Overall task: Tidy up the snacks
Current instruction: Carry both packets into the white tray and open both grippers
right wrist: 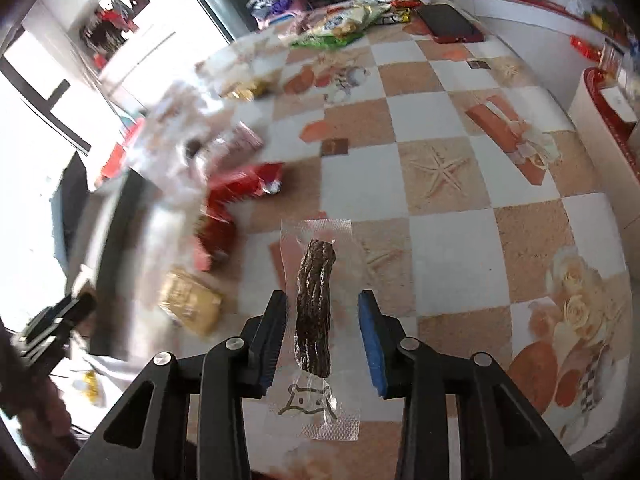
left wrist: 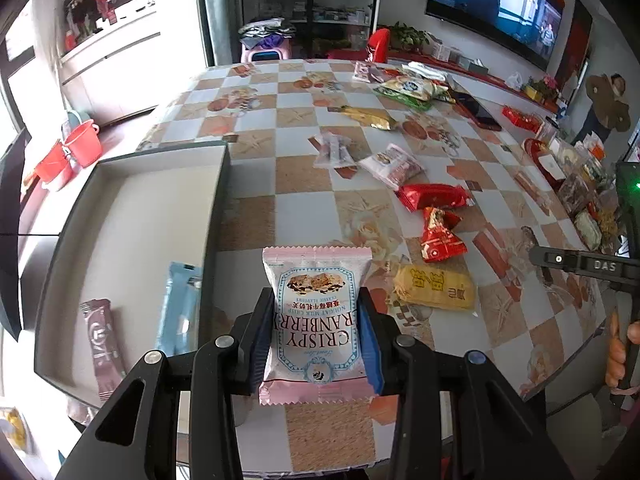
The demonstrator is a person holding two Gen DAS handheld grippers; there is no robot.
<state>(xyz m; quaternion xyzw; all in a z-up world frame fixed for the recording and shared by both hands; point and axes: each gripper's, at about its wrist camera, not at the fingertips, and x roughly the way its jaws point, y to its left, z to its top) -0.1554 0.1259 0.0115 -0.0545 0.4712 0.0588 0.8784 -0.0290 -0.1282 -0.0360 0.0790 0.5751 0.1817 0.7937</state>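
My left gripper (left wrist: 316, 304) is shut on a pink "Crispy Cranberry" nougat packet (left wrist: 316, 320) and holds it above the table, just right of a shallow grey box (left wrist: 132, 216). The box holds a light blue stick packet (left wrist: 178, 308) and a brown one (left wrist: 102, 344). My right gripper (right wrist: 323, 304) holds a clear packet with a dark dried meat stick (right wrist: 314, 312) between its blue pads; the packet looks pinched by its clear edges. The left part of the right wrist view is motion blurred.
Loose snacks lie on the checkered table: a yellow packet (left wrist: 436, 286), red packets (left wrist: 434, 196), pink packets (left wrist: 394, 164), a gold one (left wrist: 372, 117), green bags (left wrist: 408, 90). A red phone (left wrist: 476, 110) lies at the back. A red tray (right wrist: 612, 120) stands at the right.
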